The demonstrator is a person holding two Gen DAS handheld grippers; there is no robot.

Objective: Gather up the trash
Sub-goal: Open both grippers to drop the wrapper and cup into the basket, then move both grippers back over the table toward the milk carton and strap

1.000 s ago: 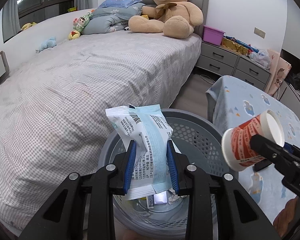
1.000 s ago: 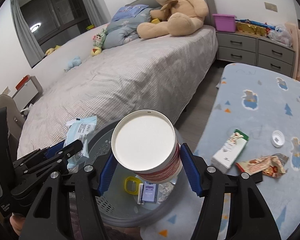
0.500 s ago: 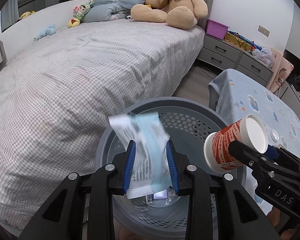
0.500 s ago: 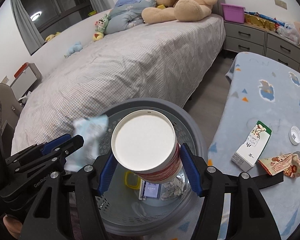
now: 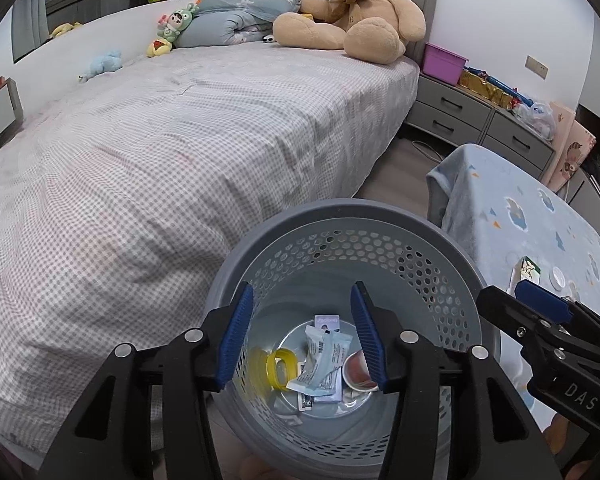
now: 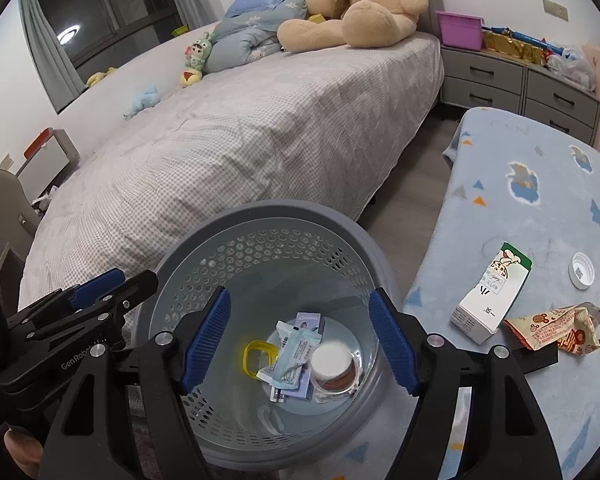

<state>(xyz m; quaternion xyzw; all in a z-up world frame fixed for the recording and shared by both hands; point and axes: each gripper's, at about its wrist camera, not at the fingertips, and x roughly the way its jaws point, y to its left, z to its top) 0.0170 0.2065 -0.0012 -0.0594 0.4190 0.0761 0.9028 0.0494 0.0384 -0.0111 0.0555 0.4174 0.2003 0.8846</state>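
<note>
Grey perforated bin [image 6: 352,236] now holds the paper cup [image 6: 334,364] and wipes packet [image 6: 294,354]. My left gripper [image 5: 302,336] and right gripper [image 6: 300,338] hang over it, jaws opening, empty. Next I'd say: milk carton [image 6: 490,294] and wrapper [image 6: 552,326] on the blanket.

Big teddy bear [image 5: 352,20] on checked bed [image 5: 180,140], grey drawers [image 6: 516,80], purple box [image 6: 460,30] on top.

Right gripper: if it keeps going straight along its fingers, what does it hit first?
Probably the paper cup lying at the bottom of the grey basket; the right gripper, jaws opening and empty, points into it. Depth unclear.
</note>
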